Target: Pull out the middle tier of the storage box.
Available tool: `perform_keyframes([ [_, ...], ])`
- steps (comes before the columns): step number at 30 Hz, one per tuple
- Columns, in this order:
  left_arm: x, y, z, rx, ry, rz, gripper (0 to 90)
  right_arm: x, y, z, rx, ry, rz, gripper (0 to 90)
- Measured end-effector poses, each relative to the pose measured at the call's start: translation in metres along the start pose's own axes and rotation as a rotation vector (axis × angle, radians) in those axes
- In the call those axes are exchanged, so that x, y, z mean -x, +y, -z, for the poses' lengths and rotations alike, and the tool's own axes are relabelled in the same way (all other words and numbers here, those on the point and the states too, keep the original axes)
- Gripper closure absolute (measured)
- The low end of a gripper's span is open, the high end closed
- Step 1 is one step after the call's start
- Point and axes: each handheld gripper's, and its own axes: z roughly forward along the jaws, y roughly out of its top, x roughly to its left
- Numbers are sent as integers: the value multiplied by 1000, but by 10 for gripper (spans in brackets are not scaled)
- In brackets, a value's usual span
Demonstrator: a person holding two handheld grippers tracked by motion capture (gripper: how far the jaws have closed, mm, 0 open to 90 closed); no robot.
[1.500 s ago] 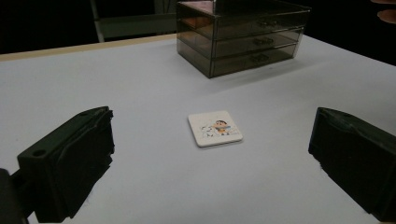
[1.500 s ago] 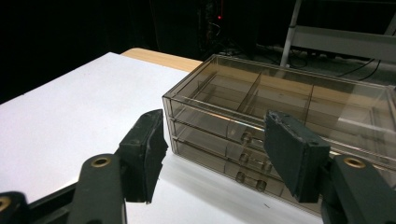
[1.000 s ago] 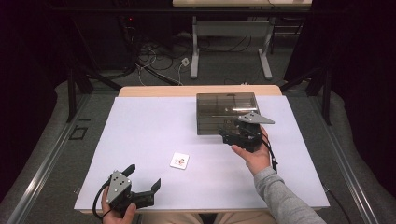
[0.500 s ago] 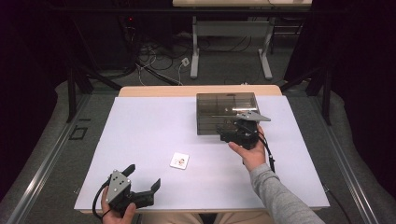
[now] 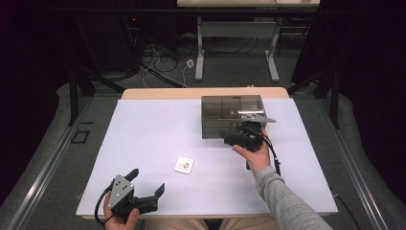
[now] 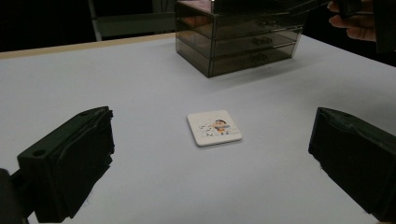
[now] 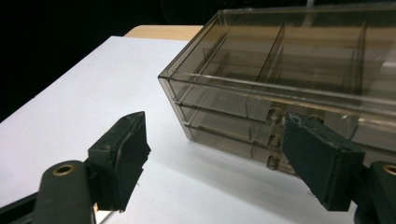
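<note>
**Right gripper lines up on the drawer knobs, and a small miss could shove the whole chest**

We start with the white table (image 5: 143, 143), which carries everything here. On its far right part stands the smoky transparent drawer chest (image 5: 232, 115), three shallow drawers stacked, each with a small knob on the front that faces us. Near the middle, well apart from the chest, a small square card (image 5: 184, 165) with a cartoon print lies flat.

Our right gripper (image 5: 233, 138) sits just in front of the chest at knob height. Its jaws have just been opening and stand spread with nothing between them; in the right gripper view one jaw is close to the column of knobs (image 7: 273, 135), the other out over bare table. Our left gripper (image 5: 146, 184) rests at the near edge, released and empty, its jaws wide and aimed toward the card.

We judge that the next move is to pinch one knob and pull. The knobs are tiny and close together, so a jaw could close on the wrong one or slip off. The chest looks light and nothing braces it, so a pull may drag the whole chest forward. A jaw pressing the front face could also push the chest back.
</note>
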Motion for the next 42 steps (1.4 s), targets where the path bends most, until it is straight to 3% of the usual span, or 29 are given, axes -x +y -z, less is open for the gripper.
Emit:
perform_keyframes([
  [1,0,0,0,3,1,5,6,1,0,-2,-15,2,-27,220],
  [7,0,0,1,1,1,1,6,4,-1,-9,-48,2,-80,217],
  [13,0,0,1,5,1,7,6,5,-3,-16,-55,-19,-109,254],
  [18,0,0,1,2,1,5,6,7,-4,-20,-53,1,-128,271],
  [29,-1,0,1,4,1,11,7,15,-6,-30,-78,-1,-188,331],
  [37,-1,0,2,6,-2,10,6,21,-6,-34,-111,22,-255,349],
  [42,-1,0,2,9,-2,12,6,23,-6,-36,-101,37,-299,369],
])
